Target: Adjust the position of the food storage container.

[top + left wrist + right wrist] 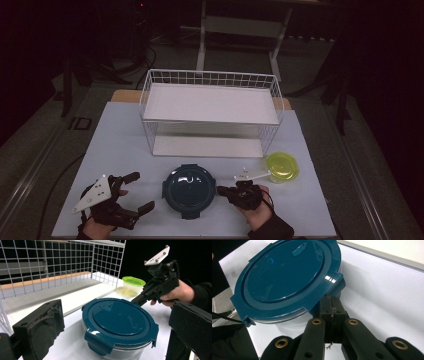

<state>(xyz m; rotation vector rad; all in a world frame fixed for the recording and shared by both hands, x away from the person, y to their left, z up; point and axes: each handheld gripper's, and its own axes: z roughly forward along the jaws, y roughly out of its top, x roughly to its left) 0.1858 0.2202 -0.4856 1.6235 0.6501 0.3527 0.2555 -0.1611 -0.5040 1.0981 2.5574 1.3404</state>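
Container (188, 191), round with a dark teal clip-on lid, sits at the table's (120, 150) front middle: rigid, slick, probably light. Right gripper (332, 311) is clenched against one latch tab; left gripper (132, 192) gapes beside it.

Dim room, grey floor (45, 145).
White-topped desk (120, 135) lit; white frame stand (240, 30) behind, cables (135, 60) in shadow.
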